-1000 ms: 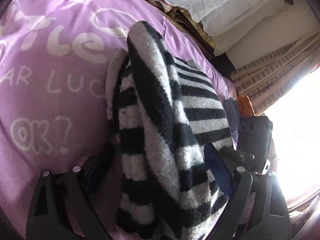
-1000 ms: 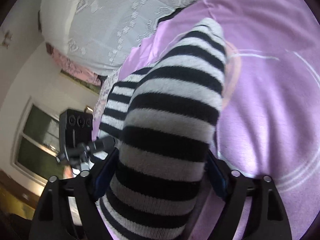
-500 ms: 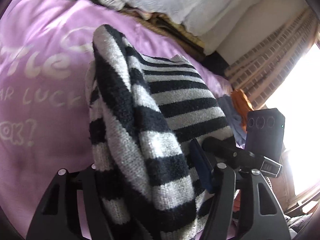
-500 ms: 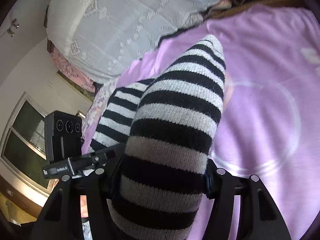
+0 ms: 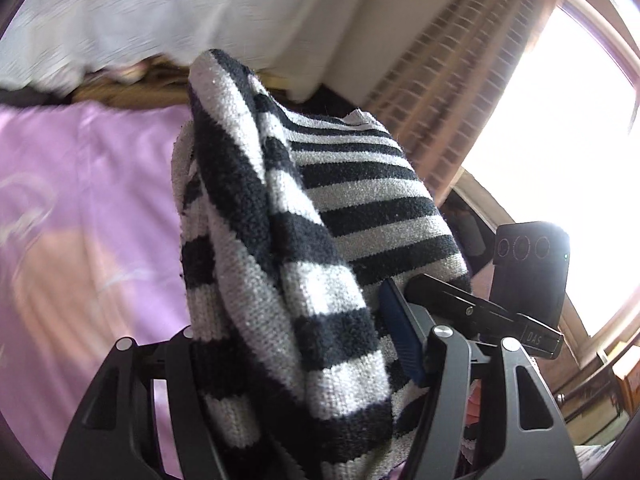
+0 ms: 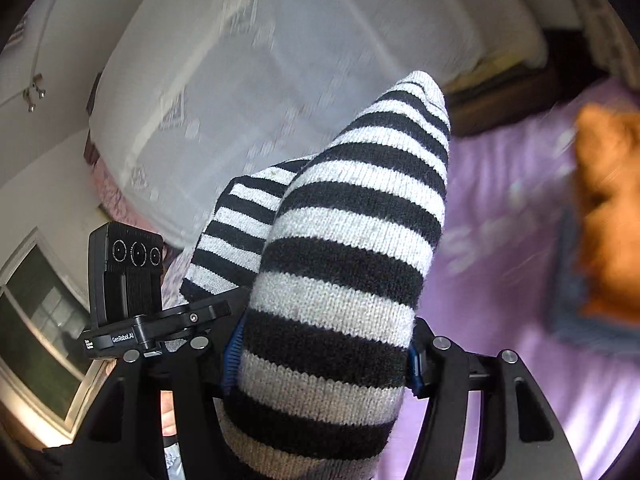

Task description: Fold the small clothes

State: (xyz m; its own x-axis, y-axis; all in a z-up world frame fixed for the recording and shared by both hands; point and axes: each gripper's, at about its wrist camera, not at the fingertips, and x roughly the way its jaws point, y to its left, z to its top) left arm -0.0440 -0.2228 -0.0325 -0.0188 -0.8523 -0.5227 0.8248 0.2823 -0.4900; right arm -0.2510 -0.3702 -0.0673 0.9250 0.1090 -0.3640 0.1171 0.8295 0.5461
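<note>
A black-and-white striped knit sweater (image 5: 320, 208) hangs bunched and lifted above the purple bedsheet (image 5: 80, 184). My left gripper (image 5: 292, 332) is shut on one end of it, the knit squeezed between its blue pads. In the right wrist view the same sweater (image 6: 360, 208) fills the middle, and my right gripper (image 6: 324, 348) is shut on its other end. Each gripper's black camera block shows in the other's view, the right gripper's (image 5: 532, 272) and the left gripper's (image 6: 132, 280), so the two are close together. The sweater's lower part is hidden behind the fingers.
An orange garment (image 6: 608, 208) lies on a blue folded cloth (image 6: 572, 312) on the purple sheet (image 6: 500, 280) at the right. A white lace-covered bundle (image 6: 280, 60) stands beyond the bed. A bright window (image 5: 560, 120) with striped curtains (image 5: 460, 80) is at the right.
Both grippers closed on the sweater and rose together, lifting it off the sheet. The views swung up and sideways, and the orange garment came into the right wrist view.
</note>
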